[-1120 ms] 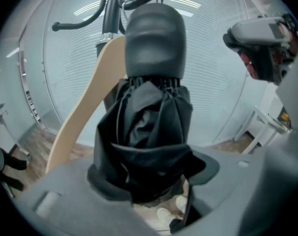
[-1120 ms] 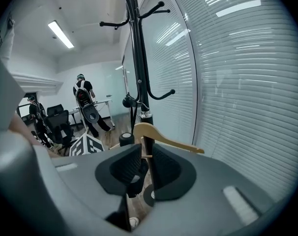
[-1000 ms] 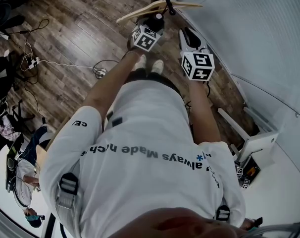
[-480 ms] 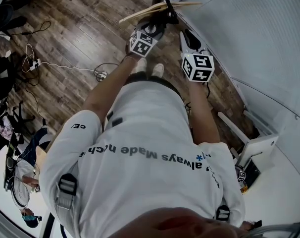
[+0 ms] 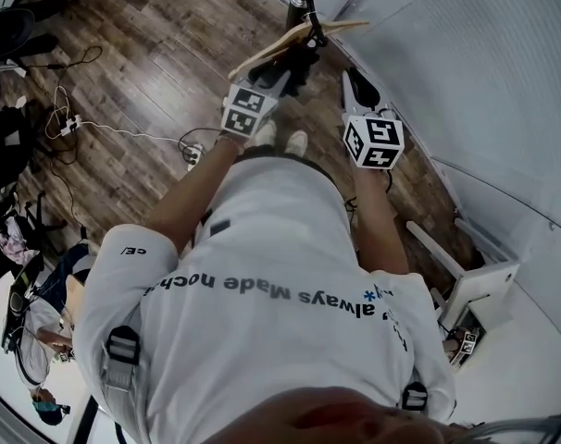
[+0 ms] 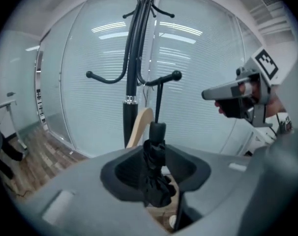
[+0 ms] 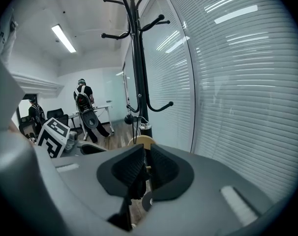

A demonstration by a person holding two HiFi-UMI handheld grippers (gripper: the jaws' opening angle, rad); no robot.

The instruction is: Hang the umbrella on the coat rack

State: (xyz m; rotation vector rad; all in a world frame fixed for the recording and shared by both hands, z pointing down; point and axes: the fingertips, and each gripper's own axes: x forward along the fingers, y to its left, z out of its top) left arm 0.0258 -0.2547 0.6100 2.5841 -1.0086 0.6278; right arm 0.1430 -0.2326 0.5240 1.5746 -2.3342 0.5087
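Note:
A folded black umbrella (image 6: 154, 173) hangs upright just in front of the black coat rack (image 6: 134, 58), its thin shaft rising to a knobbed rack arm (image 6: 164, 77). My left gripper (image 6: 156, 168) has its jaws closing around the bundled canopy, which fills the gap and touches both pads. In the head view the left gripper (image 5: 282, 74) reaches to the umbrella (image 5: 299, 61) under a wooden hanger (image 5: 285, 40). My right gripper (image 7: 145, 168) is closing to a narrow slit with nothing seen between the pads. It hovers to the right (image 5: 356, 89), apart from the umbrella.
Frosted glass with blinds (image 7: 237, 82) stands right behind the rack. White cables and a power strip (image 5: 63, 118) lie on the wood floor at left. A white stand (image 5: 479, 285) sits by the wall at right. People (image 7: 83, 102) work at a desk far back.
My left gripper has risen toward the head camera, and its fingers now reach the umbrella under the hanger. The right gripper has lifted only slightly.

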